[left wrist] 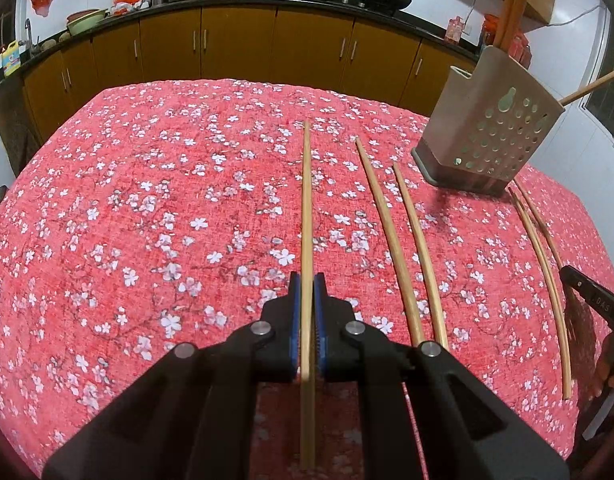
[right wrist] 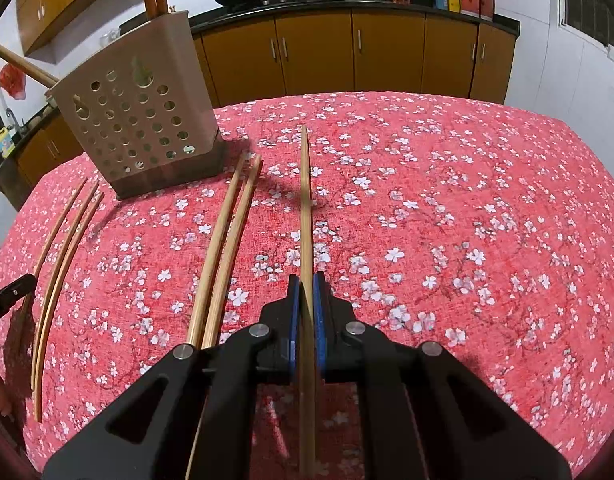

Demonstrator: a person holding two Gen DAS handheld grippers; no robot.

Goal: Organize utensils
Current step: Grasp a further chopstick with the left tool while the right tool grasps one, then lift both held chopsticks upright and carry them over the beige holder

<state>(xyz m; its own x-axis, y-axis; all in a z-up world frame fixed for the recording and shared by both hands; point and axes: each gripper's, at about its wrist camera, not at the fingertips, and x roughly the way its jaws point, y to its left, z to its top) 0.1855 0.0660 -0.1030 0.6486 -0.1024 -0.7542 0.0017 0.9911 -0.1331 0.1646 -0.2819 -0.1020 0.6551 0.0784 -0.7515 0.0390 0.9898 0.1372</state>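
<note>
My left gripper clenched on chopstick, frame centre. My right gripper clenched on second chopstick, same spot in its view. Best to tilt each tip-down over holder, upper right in left view, and release gently. Holder already contains orange-handled utensils. Loose chopsticks lie on counter.

Faint letters "DAS" on black hand-held gripper
</note>
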